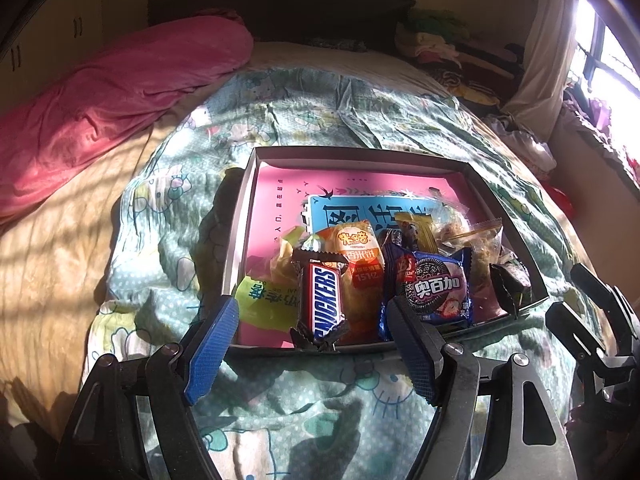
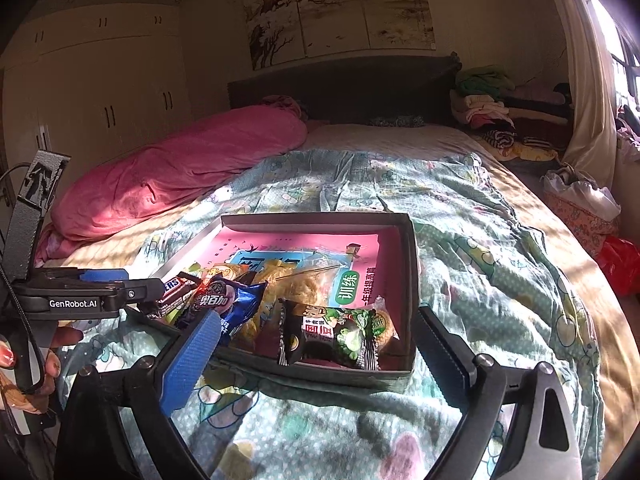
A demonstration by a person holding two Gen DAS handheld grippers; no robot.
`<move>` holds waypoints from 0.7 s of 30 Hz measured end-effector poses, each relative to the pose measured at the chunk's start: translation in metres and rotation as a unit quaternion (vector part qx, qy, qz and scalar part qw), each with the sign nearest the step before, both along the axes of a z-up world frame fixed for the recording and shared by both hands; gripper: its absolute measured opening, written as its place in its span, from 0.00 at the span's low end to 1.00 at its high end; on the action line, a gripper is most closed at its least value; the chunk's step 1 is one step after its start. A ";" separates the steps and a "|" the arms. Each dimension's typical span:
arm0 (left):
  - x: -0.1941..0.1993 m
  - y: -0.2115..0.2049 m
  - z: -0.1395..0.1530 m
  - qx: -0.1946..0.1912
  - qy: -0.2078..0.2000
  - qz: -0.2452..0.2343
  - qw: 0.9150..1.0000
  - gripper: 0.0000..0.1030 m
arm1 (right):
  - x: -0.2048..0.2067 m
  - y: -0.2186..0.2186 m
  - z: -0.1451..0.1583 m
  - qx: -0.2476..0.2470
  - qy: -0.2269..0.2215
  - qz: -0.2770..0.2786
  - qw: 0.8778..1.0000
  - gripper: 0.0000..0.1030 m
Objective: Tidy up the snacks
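Observation:
A shallow grey box (image 1: 239, 216) (image 2: 412, 264) lies on the bed with a pink book in its bottom and several snacks piled at its near end. A Snickers bar (image 1: 325, 300) (image 2: 176, 286), an orange rice-cracker pack (image 1: 358, 254), a blue cookie pack (image 1: 434, 290) (image 2: 230, 300), a clear bag (image 1: 470, 242) and a dark pack (image 2: 330, 332) (image 1: 512, 284) lie in it. My left gripper (image 1: 310, 320) is open and empty just in front of the Snickers. My right gripper (image 2: 320, 334) is open and empty, straddling the box's near right corner.
The box sits on a green cartoon-print quilt (image 1: 320, 112) (image 2: 480, 240). A pink duvet (image 1: 100, 100) (image 2: 180, 168) lies at the left. Folded clothes (image 2: 484, 108) are stacked by the headboard. A window with a curtain (image 2: 592, 100) is at the right.

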State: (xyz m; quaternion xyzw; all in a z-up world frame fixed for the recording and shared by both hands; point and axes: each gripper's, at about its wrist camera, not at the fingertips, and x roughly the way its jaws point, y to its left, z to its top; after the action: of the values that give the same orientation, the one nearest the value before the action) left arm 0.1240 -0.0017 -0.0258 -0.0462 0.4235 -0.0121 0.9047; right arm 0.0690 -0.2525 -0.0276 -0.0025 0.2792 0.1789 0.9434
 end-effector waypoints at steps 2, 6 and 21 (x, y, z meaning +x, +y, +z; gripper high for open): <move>-0.007 0.000 -0.003 -0.005 0.007 -0.003 1.000 0.76 | -0.004 0.003 0.000 0.002 0.007 0.003 1.000 0.94; -0.024 -0.001 -0.008 -0.008 0.017 0.009 1.000 0.76 | -0.010 0.008 0.003 0.015 0.033 -0.007 0.999 0.94; -0.070 -0.019 -0.017 -0.002 0.040 -0.022 0.999 0.76 | -0.055 0.018 0.001 0.017 0.114 -0.042 0.992 0.94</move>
State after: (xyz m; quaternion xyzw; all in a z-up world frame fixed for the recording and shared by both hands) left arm 0.0540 -0.0207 -0.0425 -0.0395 0.4599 -0.0310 0.8866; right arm 0.0135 -0.2342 -0.0261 0.0459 0.3816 0.1430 0.9120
